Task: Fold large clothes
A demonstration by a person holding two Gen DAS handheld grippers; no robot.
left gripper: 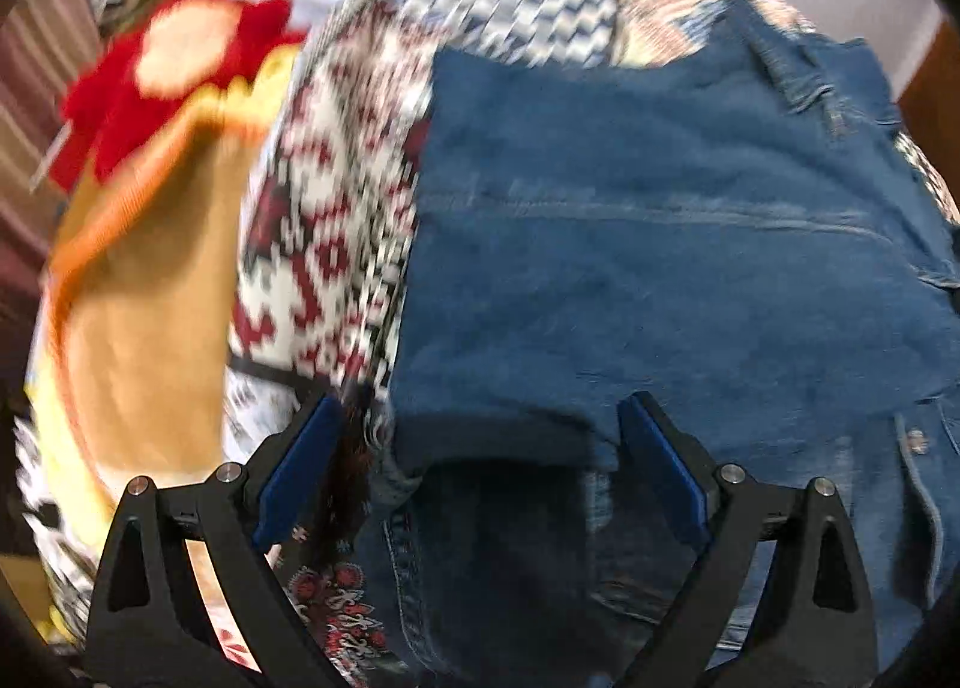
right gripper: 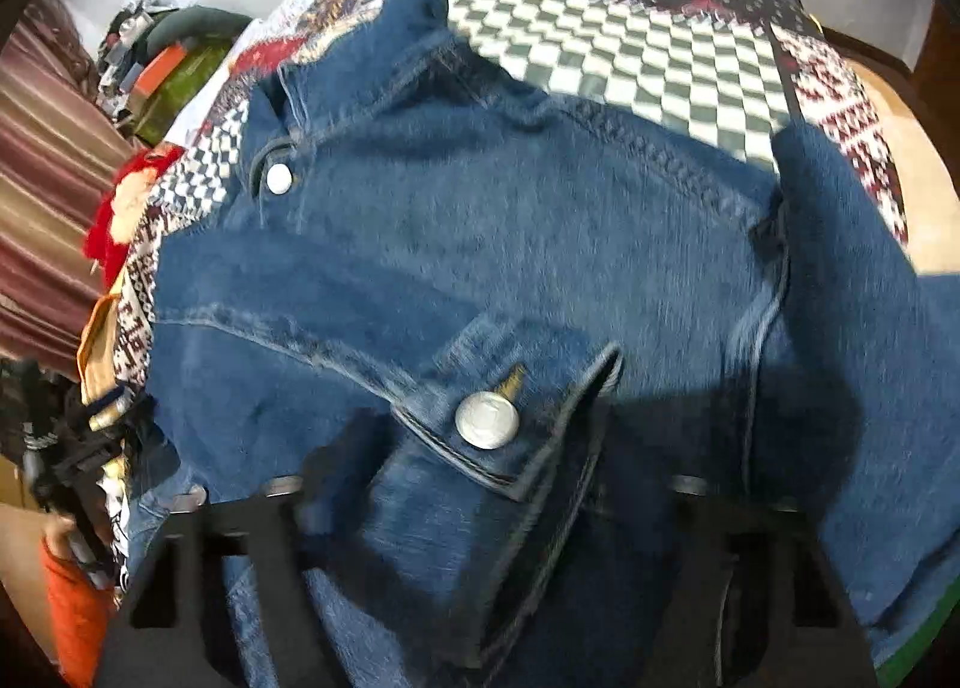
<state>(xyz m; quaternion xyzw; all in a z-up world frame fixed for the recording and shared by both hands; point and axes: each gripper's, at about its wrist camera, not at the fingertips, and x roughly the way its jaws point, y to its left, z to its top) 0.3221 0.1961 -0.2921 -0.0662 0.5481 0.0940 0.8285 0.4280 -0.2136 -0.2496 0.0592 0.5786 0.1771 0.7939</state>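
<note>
Left wrist view: L gripper wide open over denim edge; R gripper low on the cuff.

L jaws spread, nothing clamped; folded edge of denim jacket sits between the blue pads but no pinch seen. Jacket runs away from L claw, up-frame, on patterned quilt, yellow/red cloth off to the side. R claw: fingers blurred and dark, buttoned cuff lies over/between them, can't tell if gripped or loose. Cuff + sleeve point up-frame toward collar. R looks nearer the sleeve, L nearer the hem, likely next pinch pts.
</note>
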